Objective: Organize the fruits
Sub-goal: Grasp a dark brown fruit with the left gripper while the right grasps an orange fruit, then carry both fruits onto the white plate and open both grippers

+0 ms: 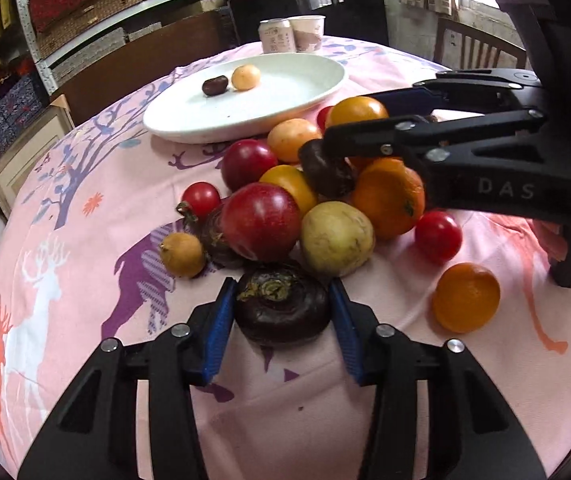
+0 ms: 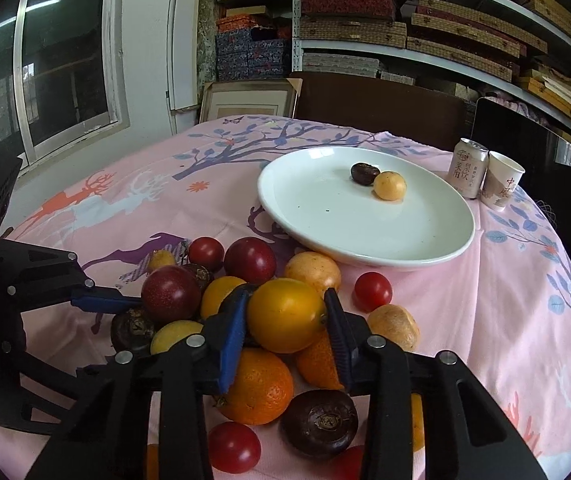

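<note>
At the bottom centre of the left wrist view, we see our left claw [image 1: 281, 312] closed narrowly on a dark water chestnut [image 1: 281, 306], a squat, ridged bulb with a dry stem scar on top; both blue ribbed pads press its sides. Only this view shows that grip plainly. From the right edge of the same frame, the right claw [image 1: 321, 128] reaches into the heap of fruit [image 1: 285, 200], its tips buried among the fruit.

Low in the middle of the right wrist view, we find what it holds: a smooth, glossy yellow-orange fruit [image 2: 285, 314], round and firm, squeezed between the two blue pads at a narrow opening. In this view the left claw appears only as a black frame at the left edge with a blue pad poking into the pile.

The heap lies on a pink tablecloth [image 2: 505, 280] printed with deer and trees, and mixes shiny red tomatoes, dimpled oranges and dull brownish-yellow fruits. Beyond it, a glossy white plate [image 2: 425, 252] sits on the table, carrying one dark fruit and one pale yellow one, touching each other.
</note>
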Action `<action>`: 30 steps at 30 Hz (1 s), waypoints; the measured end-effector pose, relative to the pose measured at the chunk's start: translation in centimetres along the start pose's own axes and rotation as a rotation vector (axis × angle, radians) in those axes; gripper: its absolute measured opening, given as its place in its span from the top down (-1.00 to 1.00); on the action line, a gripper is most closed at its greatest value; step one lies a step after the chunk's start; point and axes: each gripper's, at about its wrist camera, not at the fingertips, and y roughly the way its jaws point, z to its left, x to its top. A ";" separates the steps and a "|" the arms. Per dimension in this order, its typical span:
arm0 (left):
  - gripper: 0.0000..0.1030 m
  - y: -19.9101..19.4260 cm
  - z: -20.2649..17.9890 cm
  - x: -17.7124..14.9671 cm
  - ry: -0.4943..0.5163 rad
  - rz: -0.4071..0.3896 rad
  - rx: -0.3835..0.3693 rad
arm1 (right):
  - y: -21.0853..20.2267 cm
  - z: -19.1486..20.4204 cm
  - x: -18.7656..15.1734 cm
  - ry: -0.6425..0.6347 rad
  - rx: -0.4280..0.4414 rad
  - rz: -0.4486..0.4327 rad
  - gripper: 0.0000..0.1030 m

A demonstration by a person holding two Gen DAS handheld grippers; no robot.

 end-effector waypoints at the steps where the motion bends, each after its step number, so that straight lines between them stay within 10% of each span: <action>1: 0.11 -0.2 0.1 -0.2 0.001 0.006 0.008 | -0.1 -0.2 0.0 0.009 0.003 -0.004 0.25; 15: 0.12 -6.1 3.3 0.8 -0.162 -0.141 0.041 | -3.9 -5.2 0.9 0.241 -0.115 -0.211 0.25; 30: 0.12 3.5 4.5 14.4 -0.217 -0.159 0.119 | 4.9 -9.1 5.7 0.131 -0.122 -0.004 0.25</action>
